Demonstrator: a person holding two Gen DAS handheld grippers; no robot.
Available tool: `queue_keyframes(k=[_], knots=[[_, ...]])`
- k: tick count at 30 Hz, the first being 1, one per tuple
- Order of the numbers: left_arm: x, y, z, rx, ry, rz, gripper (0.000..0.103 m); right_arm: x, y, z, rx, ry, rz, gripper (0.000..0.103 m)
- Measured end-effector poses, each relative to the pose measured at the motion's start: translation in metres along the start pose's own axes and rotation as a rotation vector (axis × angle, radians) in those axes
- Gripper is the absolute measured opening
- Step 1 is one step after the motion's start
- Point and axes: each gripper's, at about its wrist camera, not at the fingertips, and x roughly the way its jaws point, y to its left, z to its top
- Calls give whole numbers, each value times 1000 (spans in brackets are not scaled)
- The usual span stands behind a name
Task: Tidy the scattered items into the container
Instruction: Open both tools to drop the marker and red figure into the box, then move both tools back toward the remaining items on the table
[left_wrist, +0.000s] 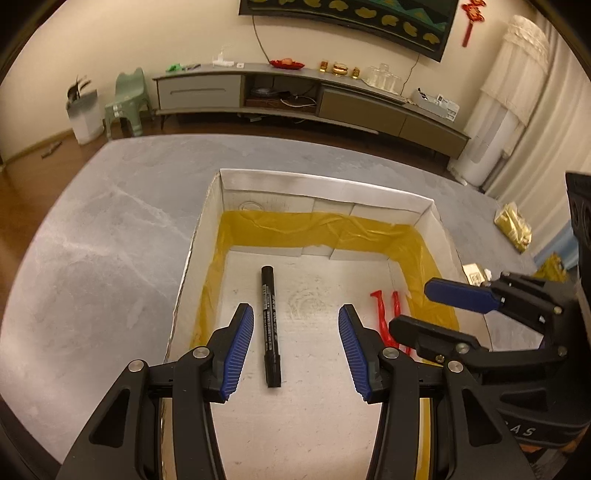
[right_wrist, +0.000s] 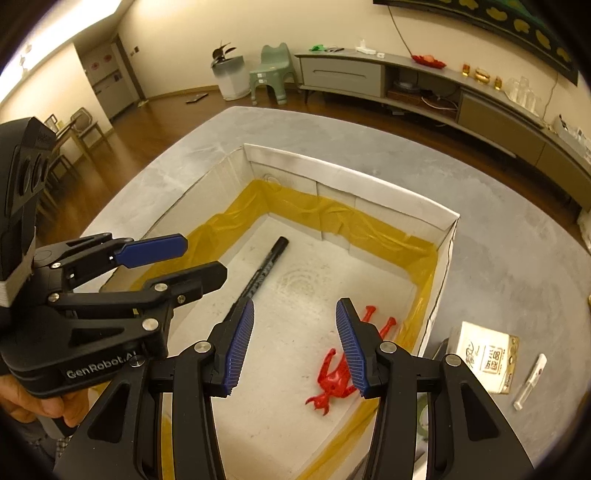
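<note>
Grey stone-patterned table (left_wrist: 92, 229) spreads out to the left, bare on that side, and on it stands a white cardboard box (left_wrist: 325, 188) with yellow tape running round the lower part of its inner walls. Over the box's near left part hangs the left gripper (left_wrist: 295, 347), its blue ribbed fingers (left_wrist: 238, 354) spread wide with nothing between them. On the box floor, just inside that gap and closer to the left finger, lies a black marker (left_wrist: 270, 328), pointing from near to far with its cap end toward the far wall. Further right on the same floor lies a red toy figure (right_wrist: 334, 376), flat on its back or front (I cannot tell which through the fisheye), close to the right wall and its yellow tape. The right gripper (right_wrist: 293, 347) hovers above it, fingers likewise wide apart and empty; its right finger (right_wrist: 351, 350) covers part of the figure in the right wrist view. The two grippers sit side by side over the box, near each other but apart. Outside the box, on the table to the right, rest a beige printed packet (right_wrist: 487, 358) and, just beyond it, a slim white stick-shaped item (right_wrist: 530, 382). At the far right table edge lies a crumpled gold wrapper (left_wrist: 513, 227).
</note>
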Motion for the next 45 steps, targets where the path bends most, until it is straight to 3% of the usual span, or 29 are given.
queue_keyframes(k=[18, 45], knots=[[-45, -31, -35, 91, -36, 46, 50, -43, 24, -37, -49, -14, 4, 50], [-76, -56, -77, 100, -23, 27, 50, -80, 37, -85, -56, -33, 49, 50]])
